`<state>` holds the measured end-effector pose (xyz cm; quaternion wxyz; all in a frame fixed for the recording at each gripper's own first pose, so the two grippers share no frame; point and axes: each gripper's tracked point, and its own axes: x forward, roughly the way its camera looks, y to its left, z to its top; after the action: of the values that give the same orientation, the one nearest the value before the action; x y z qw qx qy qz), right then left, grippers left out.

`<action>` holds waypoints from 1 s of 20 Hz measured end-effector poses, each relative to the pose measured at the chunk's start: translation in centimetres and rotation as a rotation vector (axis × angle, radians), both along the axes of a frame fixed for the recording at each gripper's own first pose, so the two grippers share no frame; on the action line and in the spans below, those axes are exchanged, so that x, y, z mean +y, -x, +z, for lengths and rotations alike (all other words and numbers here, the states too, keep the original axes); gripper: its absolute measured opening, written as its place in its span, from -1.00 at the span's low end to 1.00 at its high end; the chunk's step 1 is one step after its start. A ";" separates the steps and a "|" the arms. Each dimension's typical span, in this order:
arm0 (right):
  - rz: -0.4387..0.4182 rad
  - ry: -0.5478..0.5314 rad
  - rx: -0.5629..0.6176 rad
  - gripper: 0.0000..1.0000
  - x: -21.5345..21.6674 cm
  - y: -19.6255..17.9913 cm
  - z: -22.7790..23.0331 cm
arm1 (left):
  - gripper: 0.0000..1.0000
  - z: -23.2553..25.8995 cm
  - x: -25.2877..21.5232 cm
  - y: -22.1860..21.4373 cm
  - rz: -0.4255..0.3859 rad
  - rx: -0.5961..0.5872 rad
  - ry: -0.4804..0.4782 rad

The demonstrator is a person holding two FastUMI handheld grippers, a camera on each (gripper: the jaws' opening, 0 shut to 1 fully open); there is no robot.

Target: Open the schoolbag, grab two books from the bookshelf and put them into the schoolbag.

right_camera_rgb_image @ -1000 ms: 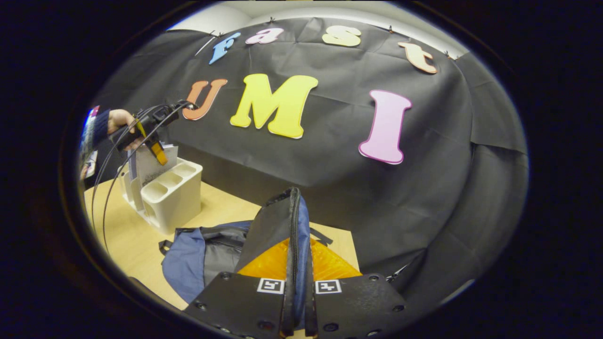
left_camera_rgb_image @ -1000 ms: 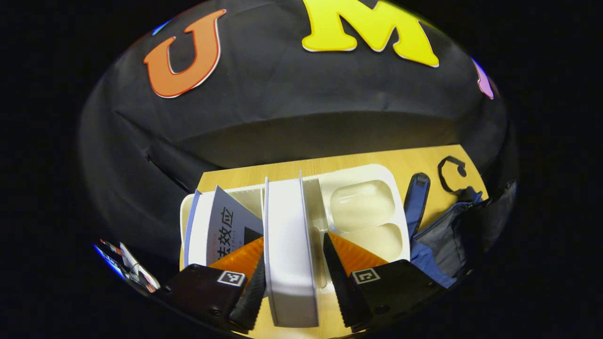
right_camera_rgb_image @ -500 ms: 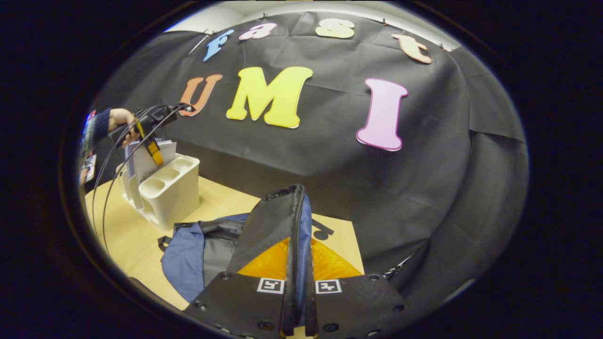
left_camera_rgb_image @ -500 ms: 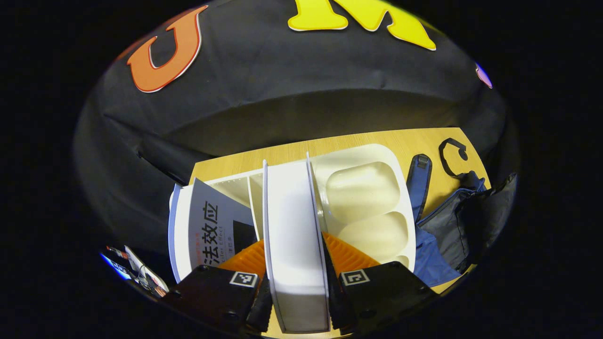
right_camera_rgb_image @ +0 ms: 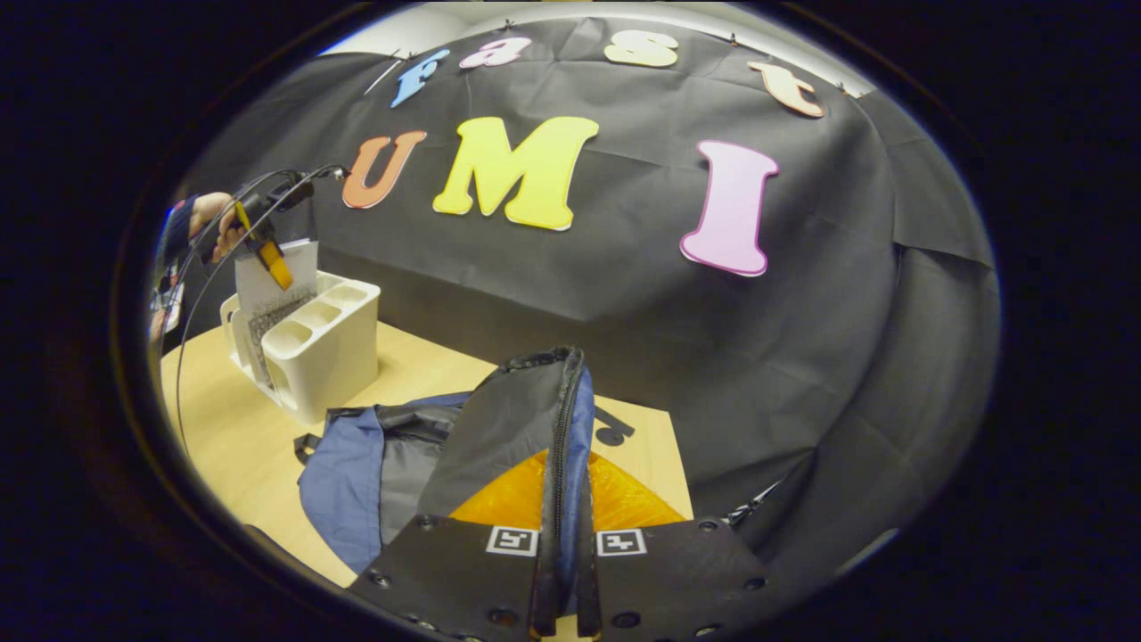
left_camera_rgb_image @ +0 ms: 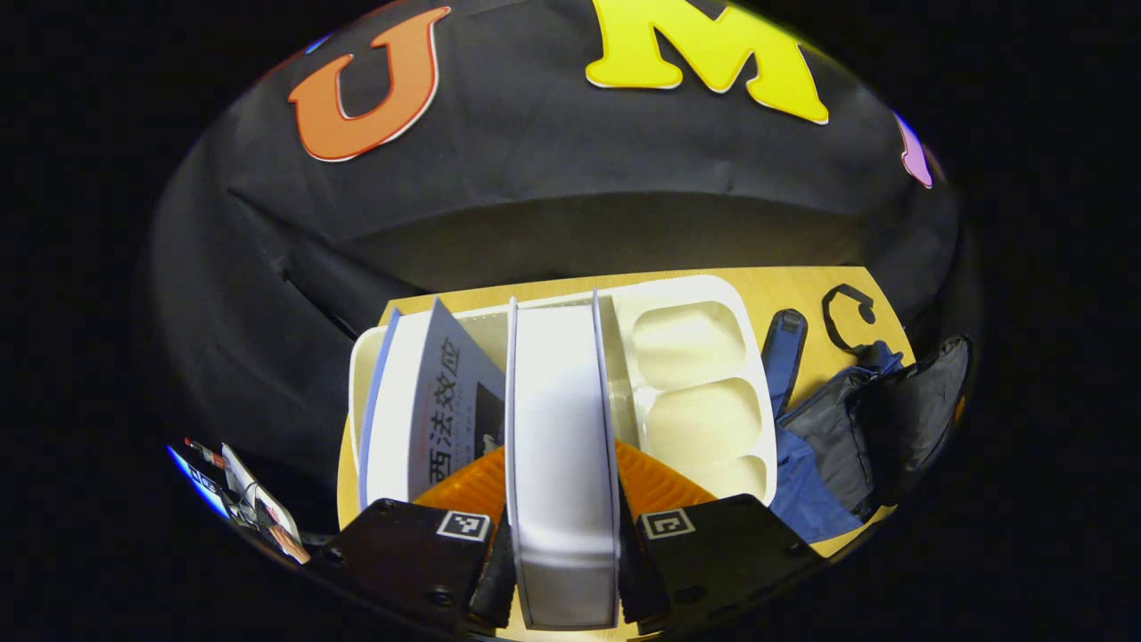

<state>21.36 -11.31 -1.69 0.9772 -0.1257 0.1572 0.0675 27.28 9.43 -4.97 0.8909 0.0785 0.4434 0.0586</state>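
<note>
Grey book (left_camera_rgb_image: 450, 401) cover: Chinese chars "西法效应".

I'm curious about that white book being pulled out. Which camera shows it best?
The left gripper view: the white book stands large between the left gripper fingers, above the bookshelf. The right gripper view shows it small and far off, partly behind the gripper.

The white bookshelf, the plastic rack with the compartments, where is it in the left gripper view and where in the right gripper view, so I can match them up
Left gripper view: the white bookshelf sits low in the centre, just beyond the gripper's fingers.
Right gripper view: the same bookshelf is small at the far left, on the table.
Shared landmark: the blue schoolbag lies beside it in both.
</note>
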 end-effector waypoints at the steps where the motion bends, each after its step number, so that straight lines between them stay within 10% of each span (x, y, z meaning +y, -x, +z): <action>1: 0.005 0.003 0.000 -0.81 0.3 0.0 -0.2 | -0.05 0.1 -0.1 0.9 0.016 -0.019 0.018; 20: 0.004 -0.081 0.073 -0.82 1.7 -2.0 -3.7 | 0.02 1.8 -2.3 14.7 0.058 -0.145 0.310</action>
<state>23.37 -9.60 -5.35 0.9750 -0.0839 0.1897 0.0803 12.57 7.11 -3.13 0.9199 -0.0774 0.3839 0.0208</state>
